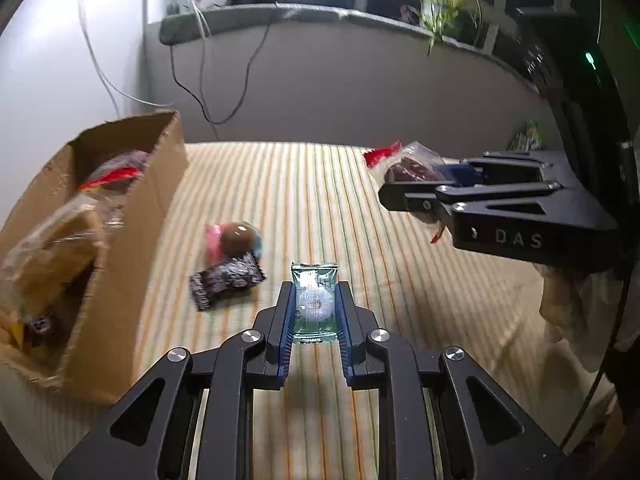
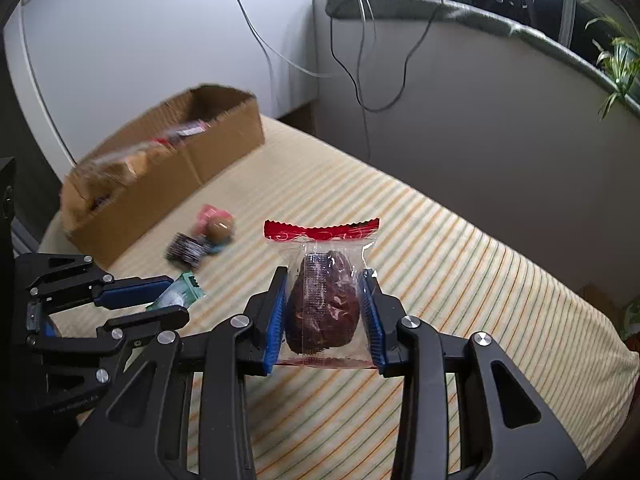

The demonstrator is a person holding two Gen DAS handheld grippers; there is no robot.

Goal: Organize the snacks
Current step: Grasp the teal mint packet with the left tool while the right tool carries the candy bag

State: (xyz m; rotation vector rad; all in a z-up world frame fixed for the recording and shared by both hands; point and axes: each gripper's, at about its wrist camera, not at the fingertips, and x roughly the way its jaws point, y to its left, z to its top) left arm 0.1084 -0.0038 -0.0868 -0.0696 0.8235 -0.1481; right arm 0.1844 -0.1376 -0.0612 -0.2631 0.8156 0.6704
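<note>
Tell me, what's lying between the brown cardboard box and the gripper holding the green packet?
Two loose snacks: a dark patterned wrapper and a pink packet with a brown ball, on the striped cloth. The left wrist view shows this.

Both fisheye wrist cameras look steeply down along their own fingers at a striped tablecloth (image 1: 400, 240), from close above. The left view faces the window ledge (image 1: 304, 14) at 12 o'clock; the right view has it at 1 o'clock. Both share the cardboard box (image 2: 168, 168).
</note>
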